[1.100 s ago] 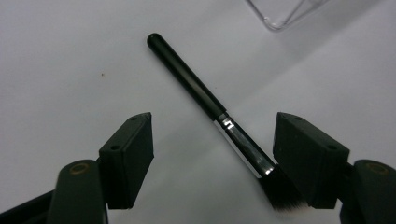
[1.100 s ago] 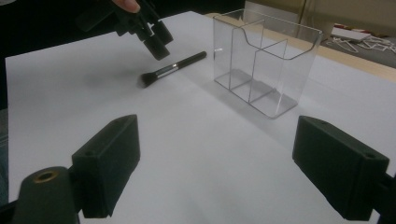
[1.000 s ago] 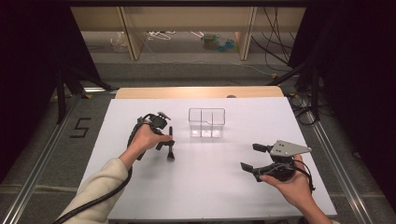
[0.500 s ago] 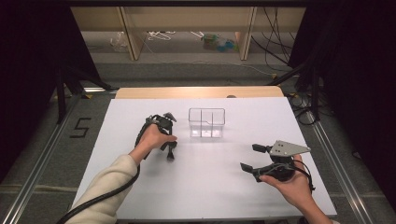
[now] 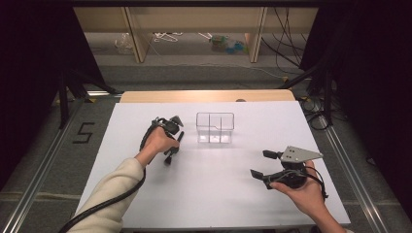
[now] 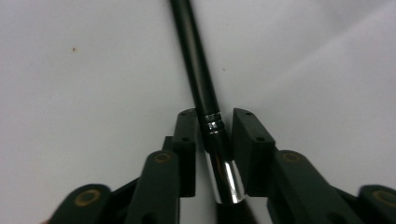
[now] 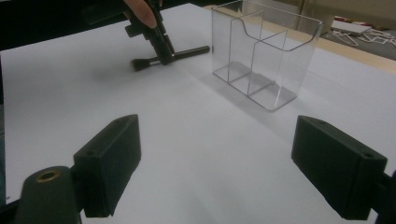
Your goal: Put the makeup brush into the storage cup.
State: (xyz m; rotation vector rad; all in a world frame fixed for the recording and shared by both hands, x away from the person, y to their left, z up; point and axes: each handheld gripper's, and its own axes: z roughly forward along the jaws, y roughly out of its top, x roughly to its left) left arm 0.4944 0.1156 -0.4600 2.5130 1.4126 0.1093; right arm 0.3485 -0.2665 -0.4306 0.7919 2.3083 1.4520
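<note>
High view shows a matte white table (image 5: pixel 214 194) over grey floor, wooden shelving beyond. Left of centre lies a makeup brush (image 6: pixel 196 70), slim glossy black handle, chrome ferrule; the left gripper (image 6: pixel 212 123) has just been closing onto that ferrule. A clear, hard-edged divided organizer (image 5: pixel 215 127) stands just right. The right gripper (image 7: pixel 233 163) hovers gaping, empty, near right.

Cream knit sleeve (image 5: pixel 114 194) on left forearm, black cable (image 5: pixel 104 206) alongside, black grippers, grey three-cornered plate (image 5: pixel 300 154) atop right gripper (image 5: pixel 265 164), brass-ringed jaw pivots.
</note>
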